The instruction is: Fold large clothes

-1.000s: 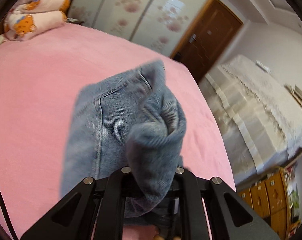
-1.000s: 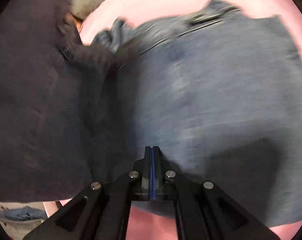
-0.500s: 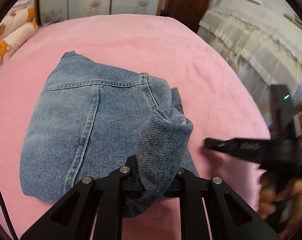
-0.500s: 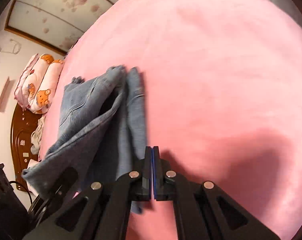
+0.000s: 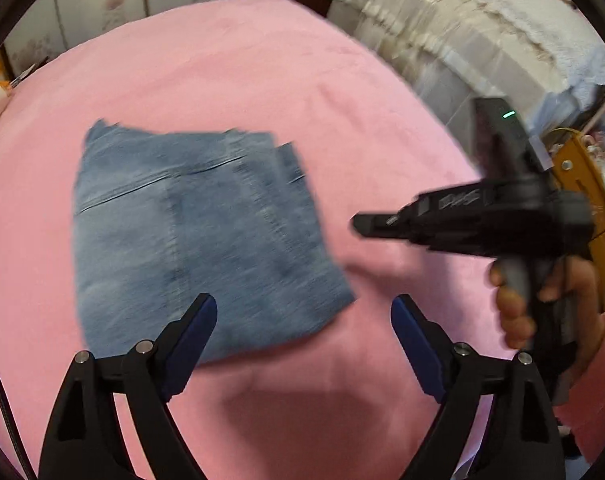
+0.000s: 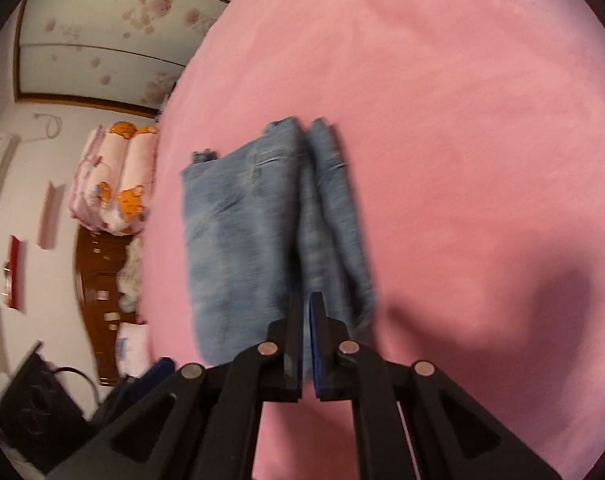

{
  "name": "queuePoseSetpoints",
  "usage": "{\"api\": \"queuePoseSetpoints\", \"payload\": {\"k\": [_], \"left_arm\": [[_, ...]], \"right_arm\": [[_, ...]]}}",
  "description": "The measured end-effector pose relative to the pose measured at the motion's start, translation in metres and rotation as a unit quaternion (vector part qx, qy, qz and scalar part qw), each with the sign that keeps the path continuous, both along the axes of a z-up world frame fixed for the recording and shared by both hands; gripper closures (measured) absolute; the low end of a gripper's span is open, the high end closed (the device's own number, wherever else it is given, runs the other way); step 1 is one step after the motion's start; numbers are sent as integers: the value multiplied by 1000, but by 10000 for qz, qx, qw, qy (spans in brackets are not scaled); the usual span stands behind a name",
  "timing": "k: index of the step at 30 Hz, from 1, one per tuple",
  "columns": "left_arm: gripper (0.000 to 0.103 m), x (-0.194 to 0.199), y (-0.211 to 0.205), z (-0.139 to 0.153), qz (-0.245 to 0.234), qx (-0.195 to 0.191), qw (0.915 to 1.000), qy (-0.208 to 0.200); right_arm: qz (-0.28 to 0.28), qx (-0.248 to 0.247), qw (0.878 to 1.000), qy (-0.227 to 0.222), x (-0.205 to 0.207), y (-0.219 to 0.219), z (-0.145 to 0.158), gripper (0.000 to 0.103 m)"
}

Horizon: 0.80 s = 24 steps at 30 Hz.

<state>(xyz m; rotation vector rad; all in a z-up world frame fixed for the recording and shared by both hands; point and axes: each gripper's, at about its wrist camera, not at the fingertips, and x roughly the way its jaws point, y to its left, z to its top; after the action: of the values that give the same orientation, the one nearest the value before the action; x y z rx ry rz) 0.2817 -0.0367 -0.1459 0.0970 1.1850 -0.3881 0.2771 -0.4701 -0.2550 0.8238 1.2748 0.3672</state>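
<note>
Lying flat on the pink bedspread (image 5: 230, 64), the folded jeans (image 5: 198, 236) form a rough rectangle of blue denim, seams and a pocket edge showing on the top layer, blurred in both views. In the left wrist view they sit left of the bed's middle, well in from its far edge, with bare pink cloth all round them. The left gripper (image 5: 302, 316) hovers over the near edge of the denim; its jaws have just been opening and now stand wide apart, blue pads facing each other, with nothing pressed between them, one finger (image 5: 194, 320) over the near edge of the jeans and the other over bare bedspread. To the right of the jeans, above the bedspread and apart from the denim, the right gripper (image 6: 306, 312) appears in the left view as a black device pointing toward the jeans, held by a hand (image 5: 542, 300) in a pink sleeve (image 5: 598, 392). Seen from its own camera, its jaws are drawn almost together with only a thin slit between the pads, and no cloth caught in them; the stacked side edges of the jeans lie just beyond its tips. A bundle of bear-print bedding (image 6: 114, 184) lies past the bed's edge by a wooden headboard (image 6: 98, 280).
</note>
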Motion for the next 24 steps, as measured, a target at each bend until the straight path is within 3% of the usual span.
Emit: {"api": "queuePoseSetpoints", "payload": {"k": [1,2,4,5,7,9,11,12,14,19,22,24], "left_arm": [[15,5,7,0,120,137,9998,63],[15,8,18,-2,285,308,9990,150],[15,16,40,-9,611,503,9963,331],[15,17,52,-11,780,576,9944,407],[15,22,81,-16,1209,633,9890,567],[15,24,103,-22,1524,474,9847,697],[15,26,121,-28,1761,291,9805,826],[15,26,128,-31,1837,244,9788,872],[16,28,137,-37,2007,241,9745,969],[37,22,142,-43,2101,34,9720,1048],[48,23,141,-48,2048,-125,9724,1108],[53,23,140,-50,1985,-243,9736,1102]], "right_arm": [[30,84,10000,-4,1,7,4,89],[100,133,9999,11,1,15,8,70],[289,38,9996,66,4,32,12,47],[424,-112,9990,82,5,42,13,46],[745,-645,9948,239,9,62,10,46],[1174,-1371,9820,555,12,83,1,46],[1495,-1771,9703,690,14,101,-5,46],[1514,-1905,9678,638,13,106,-5,51],[1496,-1924,9689,420,12,109,0,83],[1233,-1793,9758,-198,0,100,19,92],[887,-1630,9822,-286,-11,83,24,93],[716,-1825,9800,-345,-19,80,27,93]]}}
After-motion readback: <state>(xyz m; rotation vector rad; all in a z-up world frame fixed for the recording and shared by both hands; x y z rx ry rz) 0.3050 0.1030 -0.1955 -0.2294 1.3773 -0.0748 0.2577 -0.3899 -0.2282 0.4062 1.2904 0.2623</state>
